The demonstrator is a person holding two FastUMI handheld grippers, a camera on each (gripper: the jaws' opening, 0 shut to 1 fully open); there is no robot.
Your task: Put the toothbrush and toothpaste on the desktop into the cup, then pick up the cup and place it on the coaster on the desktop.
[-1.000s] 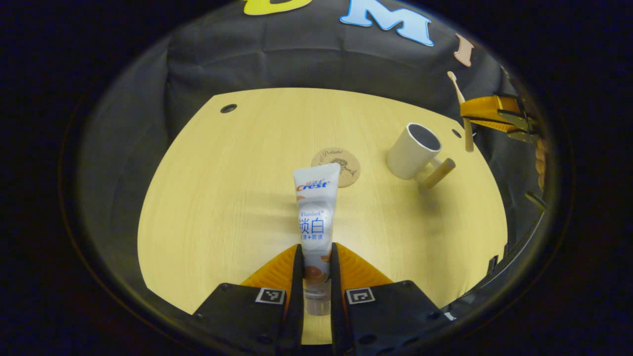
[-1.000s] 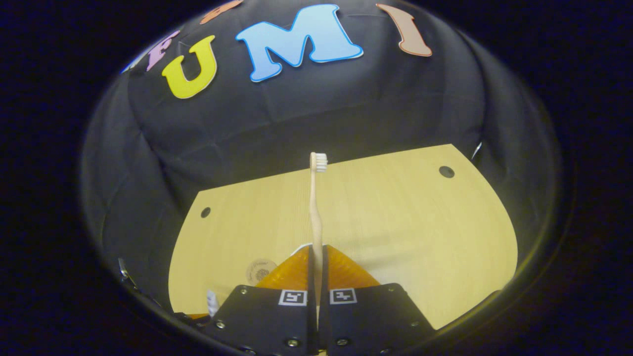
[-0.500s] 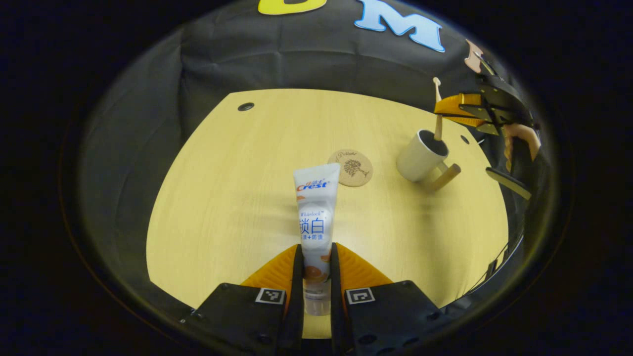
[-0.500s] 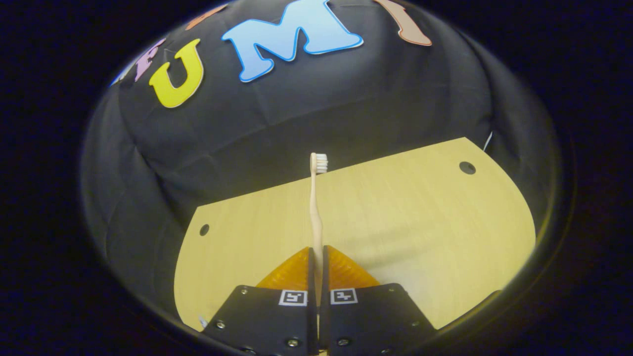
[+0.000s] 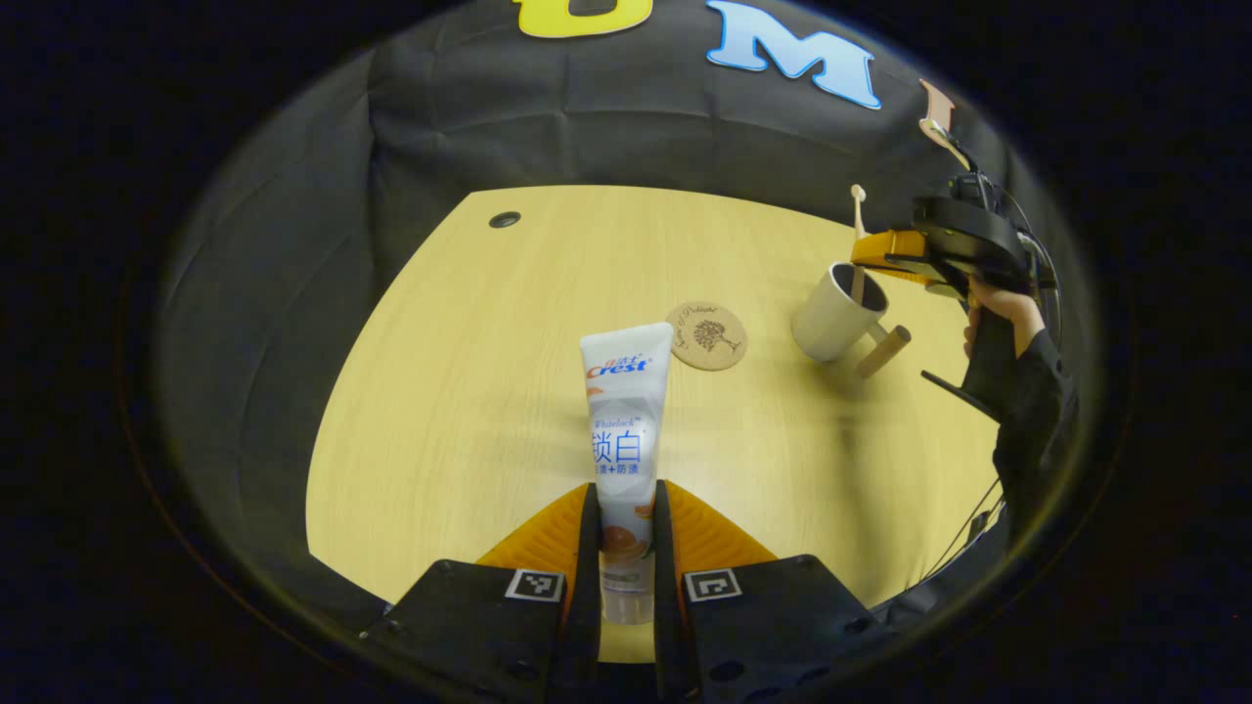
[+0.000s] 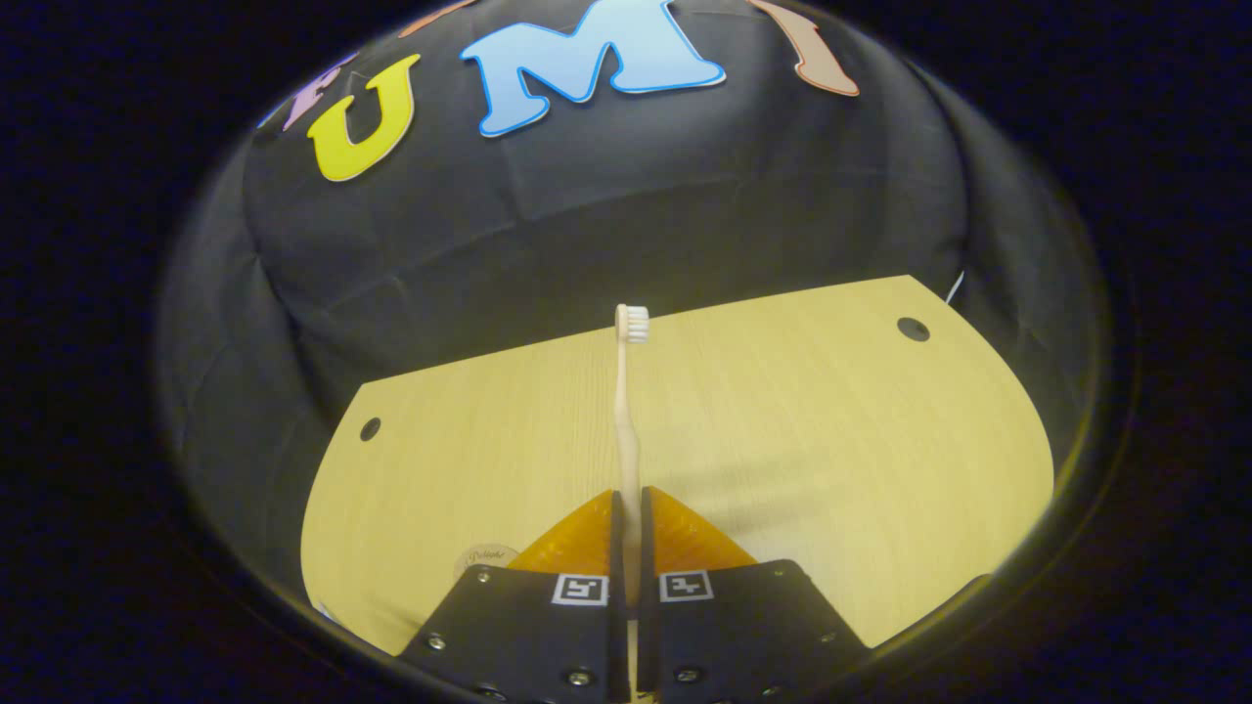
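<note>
In the left gripper view, the left tool (image 5: 623, 548) pinches the toothpaste (image 5: 624, 430) above the pale wooden desk (image 5: 469, 391); farther off, the cup (image 5: 837, 315) stands just right of the coaster (image 5: 706, 335), the toothbrush (image 5: 858, 210) lowered into it. In the right gripper view, the right tool (image 6: 627, 557) clamps the toothbrush (image 6: 626, 430) upright; black cloth (image 6: 587, 235) backs the desk (image 6: 831, 440).

In your left gripper view, the toothpaste (image 5: 624, 430) stands up between your left gripper's (image 5: 624, 548) fingers, above the near part of the desk (image 5: 469, 391). Beyond it lies the coaster (image 5: 707, 335); the cup (image 5: 837, 315) stands just right of that — apart from it. Your right gripper (image 5: 885, 256) sits over the cup's right rim, the toothbrush (image 5: 857, 244) reaching down into the cup.
</note>
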